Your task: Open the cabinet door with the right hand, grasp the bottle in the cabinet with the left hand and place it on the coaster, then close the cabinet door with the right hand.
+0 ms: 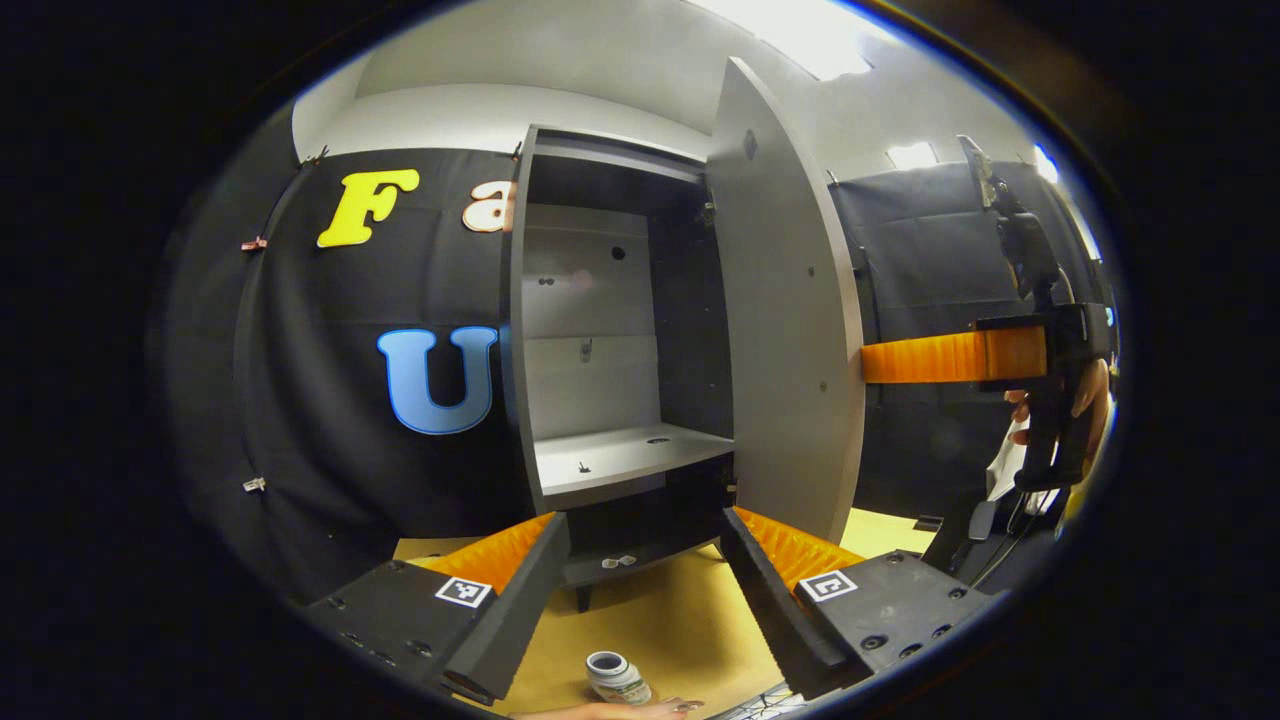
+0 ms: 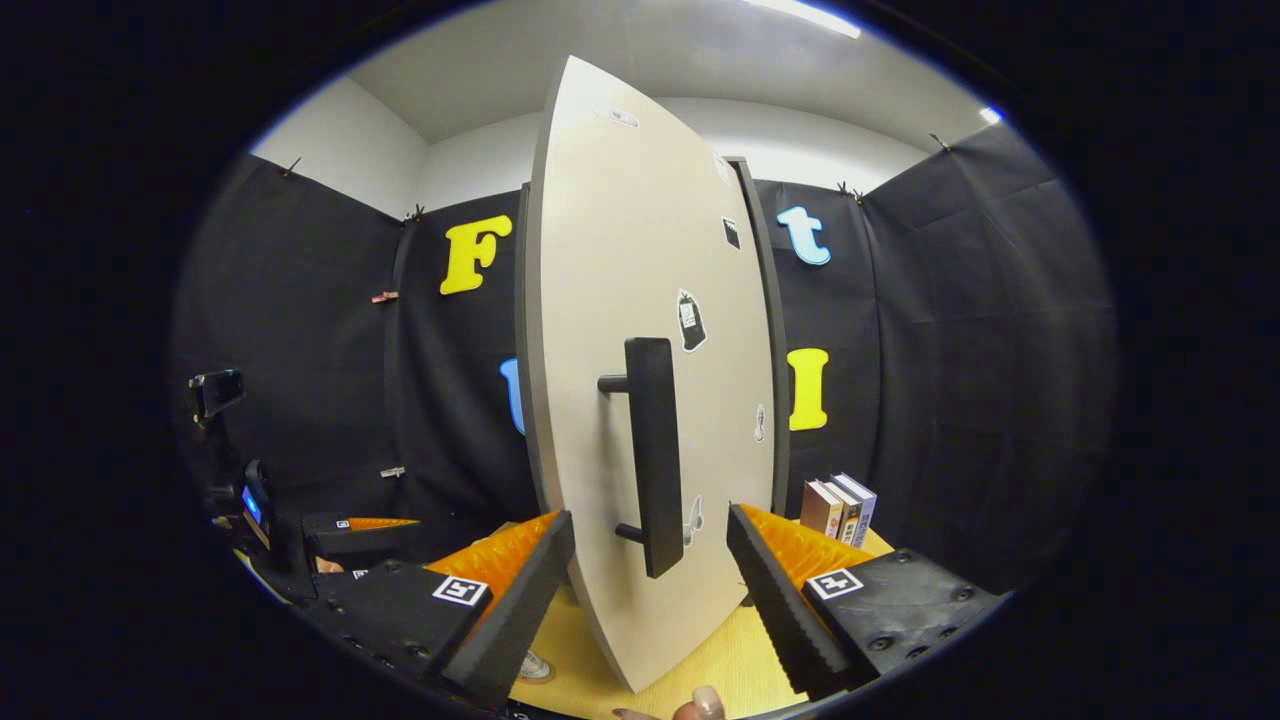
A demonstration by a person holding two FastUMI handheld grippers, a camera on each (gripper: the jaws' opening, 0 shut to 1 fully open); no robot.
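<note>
Now close cabinet door [image 2: 640, 400]: right gripper [image 2: 650, 570], jaws spread, straddles handle [image 2: 655, 455] at 12 o'clock; push evenly. Left gripper [image 1: 645, 590] open, empty; bottle [image 1: 617, 677] at its 6 o'clock.

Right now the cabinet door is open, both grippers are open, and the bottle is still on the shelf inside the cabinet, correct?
Not quite. The bottle stands on the table below the left gripper, as the left gripper view shows; the shelf is bare. The rest holds: the door is open, and the right gripper is open too.
</note>
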